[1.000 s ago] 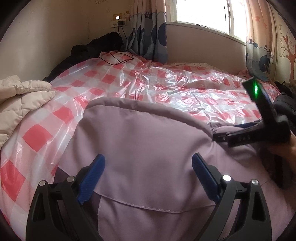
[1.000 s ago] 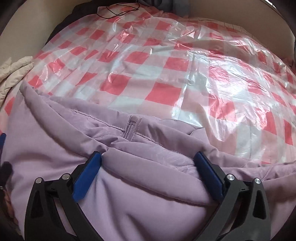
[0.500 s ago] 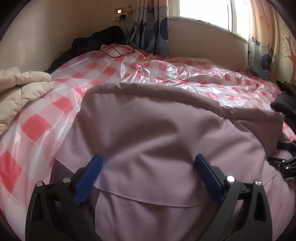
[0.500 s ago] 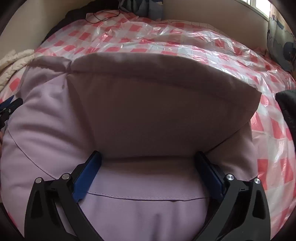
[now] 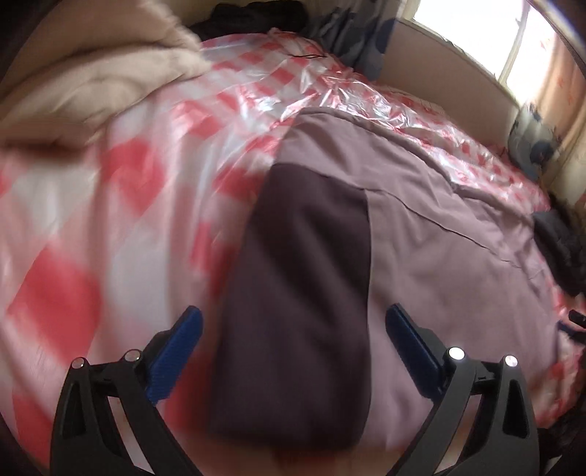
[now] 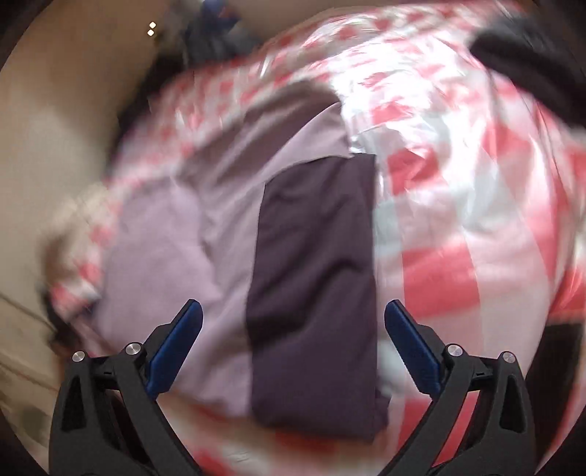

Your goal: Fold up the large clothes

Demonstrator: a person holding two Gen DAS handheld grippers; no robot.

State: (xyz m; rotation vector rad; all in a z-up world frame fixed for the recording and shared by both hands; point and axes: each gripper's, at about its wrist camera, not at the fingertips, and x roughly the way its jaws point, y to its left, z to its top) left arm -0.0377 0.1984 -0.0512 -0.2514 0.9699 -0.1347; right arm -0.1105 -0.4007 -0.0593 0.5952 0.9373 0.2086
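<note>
Lilac jacket (image 5: 421, 256) lengthwise between left gripper (image 5: 293, 351) jaws.

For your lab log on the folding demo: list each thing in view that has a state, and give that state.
Lilac jacket: lying on the bed, dark panel facing up.
Checked plastic sheet: spread over the bed, crinkled.
Beige quilted garment: bunched at the bed's edge.
Left gripper: open, holding nothing.
Right gripper: open, holding nothing.

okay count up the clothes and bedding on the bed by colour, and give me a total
Lilac jacket with dark side panel: 1
Beige quilted garment: 1
Black clothing: 2, one pile at the far corner, one at the right edge
Red-checked plastic sheet: 1
Total: 5
</note>
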